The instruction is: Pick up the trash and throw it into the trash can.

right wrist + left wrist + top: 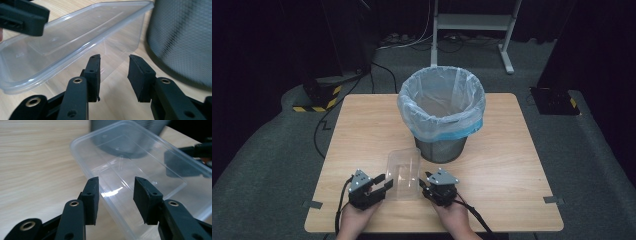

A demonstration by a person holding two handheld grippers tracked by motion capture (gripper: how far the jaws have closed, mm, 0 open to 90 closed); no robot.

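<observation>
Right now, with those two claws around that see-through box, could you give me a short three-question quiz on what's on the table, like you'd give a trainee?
1. True or false: the clear plastic container lies between the left claw and the right claw.
2. What lines the mesh bin? A) a clear plastic bag B) newspaper C) nothing
3. In the high view, which stands farther from the person, the bin or the container?

Key: 1 true; 2 A; 3 the bin.
</observation>
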